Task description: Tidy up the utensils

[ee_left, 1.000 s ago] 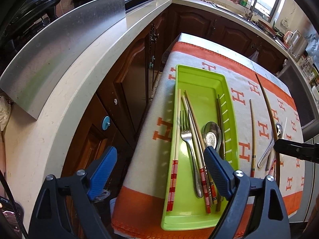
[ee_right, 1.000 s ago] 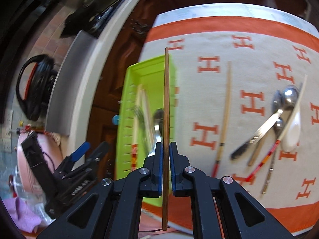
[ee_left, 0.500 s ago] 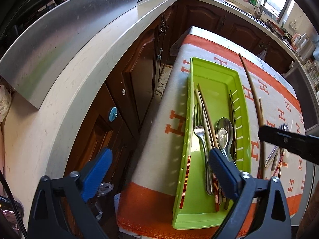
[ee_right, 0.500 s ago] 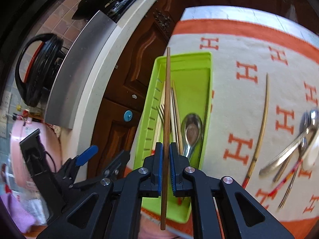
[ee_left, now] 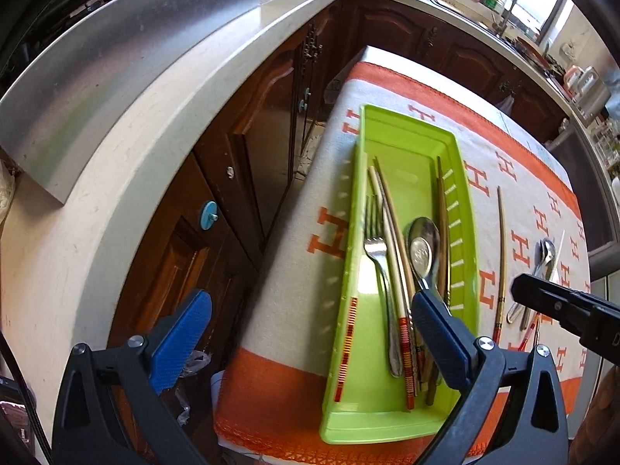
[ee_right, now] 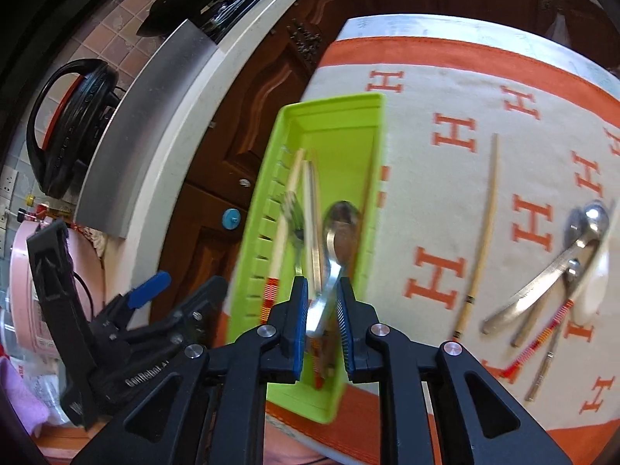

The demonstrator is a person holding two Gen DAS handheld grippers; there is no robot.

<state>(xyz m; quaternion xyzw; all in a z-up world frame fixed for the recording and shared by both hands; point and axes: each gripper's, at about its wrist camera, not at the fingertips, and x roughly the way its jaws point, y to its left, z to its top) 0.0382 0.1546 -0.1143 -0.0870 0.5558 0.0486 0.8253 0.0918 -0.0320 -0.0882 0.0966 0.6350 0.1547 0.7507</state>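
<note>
At the bottom of the frame the right claw (ee_right: 321, 310) is seen opening with nothing gripped, the left claw (ee_left: 310, 333) spread wide and empty, above the green tray (ee_left: 391, 422) holding fork (ee_left: 378, 255), spoon (ee_left: 424, 248) and, apparently, several chopsticks (ee_left: 403, 333), lower centre on the tabletop (ee_left: 294, 271).

tray contents (ee_right: 310, 209): smeared by motion in my right view; the fork and chopsticks run together.
spoon handle (ee_left: 426, 286): my left finger (ee_left: 441, 333) covers its lower end.
right gripper (ee_left: 558, 306): cut off by the picture's edge, tips unseen from the left.
utensils on the cloth (ee_left: 542, 267): partly behind that gripper; too crowded for me to count.
</note>
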